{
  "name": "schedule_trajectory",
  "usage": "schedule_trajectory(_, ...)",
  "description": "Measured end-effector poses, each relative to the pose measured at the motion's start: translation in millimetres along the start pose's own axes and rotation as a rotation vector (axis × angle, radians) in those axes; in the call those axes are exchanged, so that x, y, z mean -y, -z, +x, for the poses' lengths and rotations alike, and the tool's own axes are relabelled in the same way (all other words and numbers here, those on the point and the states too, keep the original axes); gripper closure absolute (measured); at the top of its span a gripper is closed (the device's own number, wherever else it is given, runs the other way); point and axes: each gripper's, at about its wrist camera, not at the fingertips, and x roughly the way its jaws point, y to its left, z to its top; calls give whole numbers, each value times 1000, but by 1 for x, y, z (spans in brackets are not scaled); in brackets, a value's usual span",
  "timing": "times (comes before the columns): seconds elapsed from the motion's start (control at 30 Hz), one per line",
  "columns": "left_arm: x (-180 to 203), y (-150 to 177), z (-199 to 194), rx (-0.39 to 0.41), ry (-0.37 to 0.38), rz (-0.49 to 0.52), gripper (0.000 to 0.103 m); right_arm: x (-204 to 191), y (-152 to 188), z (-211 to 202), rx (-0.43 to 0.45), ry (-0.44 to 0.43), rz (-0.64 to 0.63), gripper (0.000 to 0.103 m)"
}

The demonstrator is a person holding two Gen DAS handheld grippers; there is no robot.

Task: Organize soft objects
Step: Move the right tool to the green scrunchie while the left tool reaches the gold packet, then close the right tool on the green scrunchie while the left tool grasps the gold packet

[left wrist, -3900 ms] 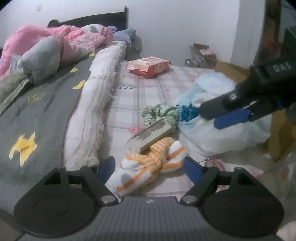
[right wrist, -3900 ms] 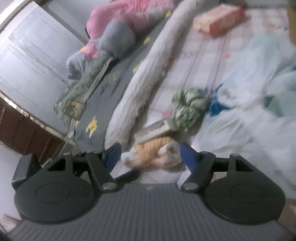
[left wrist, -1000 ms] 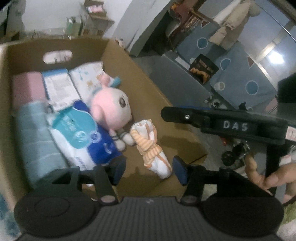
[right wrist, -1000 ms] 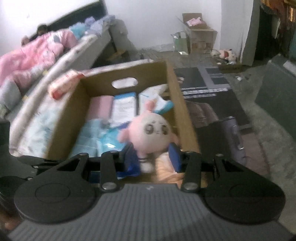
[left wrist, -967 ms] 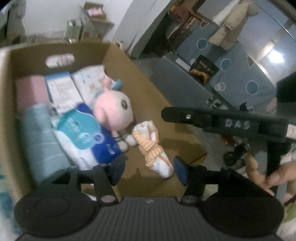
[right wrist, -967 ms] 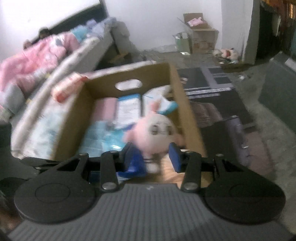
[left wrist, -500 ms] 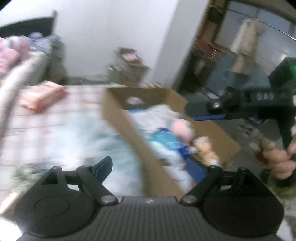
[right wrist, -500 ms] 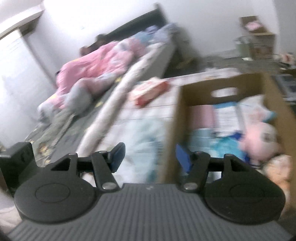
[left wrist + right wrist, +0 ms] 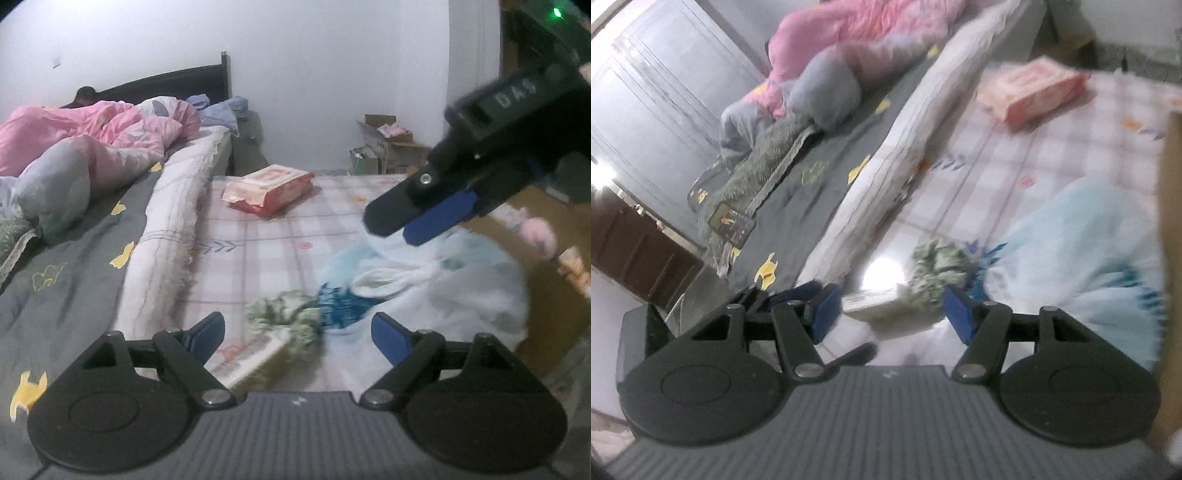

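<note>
The jaws of the left gripper [image 9: 297,330] are being held wide apart with nothing between them, and those of the right gripper [image 9: 886,314] are being held apart too, also empty. Just beyond both sets of fingertips, a green patterned cloth bundle [image 9: 286,314] is lying on the checked sheet [image 9: 266,251], touching a flat pale book-like item [image 9: 251,354] on its near side and a dark blue fabric piece [image 9: 343,304] on its far side. A large pale blue plastic bag [image 9: 443,288] is being crowded against the blue piece, with a white cloth [image 9: 388,280] resting on it. Farther off, a pink pack of wipes [image 9: 267,188] is lying alone on the sheet, well apart from the pile. A cardboard box [image 9: 1171,229] is standing at the right edge of the bed area.

The green bundle is judged to be the next thing to be collected. Several risks are being carried by its position: the flat item beneath its edge could be pinched along with it, or the blue fabric and the bag could be dragged up, because all are touching. A loosely rolled bundle could also be unravelled if only an outer fold is being caught. With both grippers converging on one small spot, the fingers could be knocked together.
</note>
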Motion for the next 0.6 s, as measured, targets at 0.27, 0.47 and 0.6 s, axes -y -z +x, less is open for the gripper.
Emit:
schedule_trajectory(0.27,-33,26,48,-129,51,-15,40,-3,-2,26,-46,7,28,41)
schedule_trajectory(0.47,-20,47,17,-102,136,30,42,11,-1,32,-61,21,57,41)
schedule_trajectory(0.6,-15,57,10,-106,124,44,40,11,-2,44,-91,27,47,41)
